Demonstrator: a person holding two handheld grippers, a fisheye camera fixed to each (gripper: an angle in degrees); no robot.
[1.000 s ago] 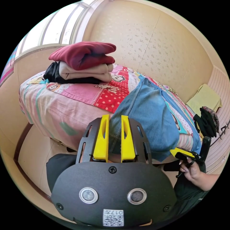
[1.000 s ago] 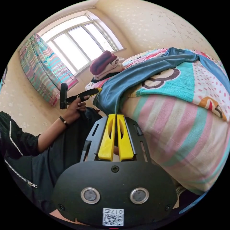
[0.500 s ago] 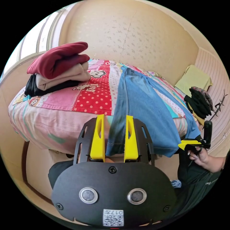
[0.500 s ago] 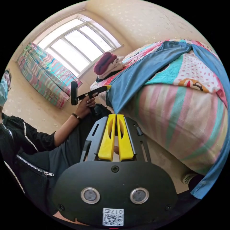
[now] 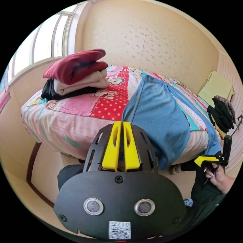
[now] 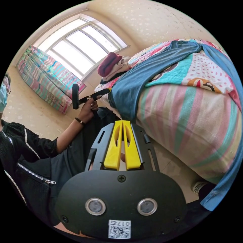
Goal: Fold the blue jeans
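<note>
- The bed (image 5: 53,121) with its patterned cover takes up most of both views; in the right gripper view its striped side (image 6: 192,131) faces the camera.
- The jeans (image 5: 157,114) lie across the bed and hang over its near edge. The right gripper view shows 2 blue stretches: 1 leg along the top toward the left gripper (image 6: 106,90), and another part (image 6: 227,162) dropping down the bed's side at the right edge of the frame.
- A stack (image 5: 78,73) of 3 folded clothes, dark red on beige on black, sits on the bed's far corner by the window; in the right gripper view it is small and far off (image 6: 111,67).
- The window (image 6: 83,50) and a striped curtain (image 6: 45,78) show broadly in the right gripper view; the left gripper view catches only the window's edge.
- The left gripper view has a yellow cloth (image 5: 215,87) and dark things (image 5: 221,114) at its right rim, too warped to name.
- The left gripper (image 5: 122,124) has its jaws pressed together, tips at the jeans' hanging edge; whether cloth is pinched between them is hidden.
- The right gripper (image 6: 122,123) is likewise fully closed, tips just under a hanging corner of the jeans; a grip cannot be told. From the left gripper view it (image 5: 200,160) sits at the jeans' lower corner, held in a hand (image 5: 219,174).
- A hand (image 6: 88,108) holds the left gripper against the jeans' edge.
</note>
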